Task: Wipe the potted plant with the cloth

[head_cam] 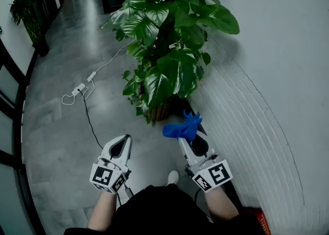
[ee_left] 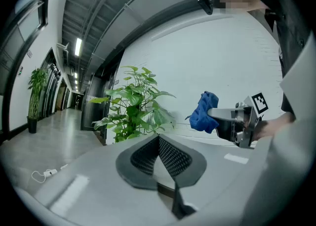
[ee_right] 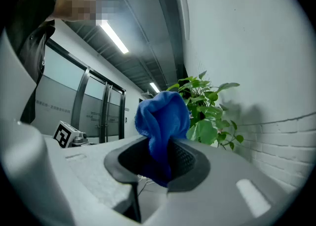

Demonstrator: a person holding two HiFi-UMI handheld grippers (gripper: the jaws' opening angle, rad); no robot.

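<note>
Fingers: the right gripper (ee_right: 165, 163) is clamped on the blue cloth (ee_right: 160, 116), which bunches up out of its jaws. The left gripper (ee_left: 159, 153) is closed on nothing, pads pressed together.

The potted plant (head_cam: 164, 49) stands on the grey floor (head_cam: 61, 131) against the white brick wall (head_cam: 267, 105), ahead of both grippers. The cloth is near the pot (head_cam: 159, 111) and the lowest leaves, touching neither.

Assessment: approach step, with no wiping contact made. The next move calls for carrying the cloth forward and up onto a broad leaf with light pressure. The left gripper could steady the leaf.

A power strip with its cable (head_cam: 78, 90) lies on the floor left of the plant, well apart.
</note>
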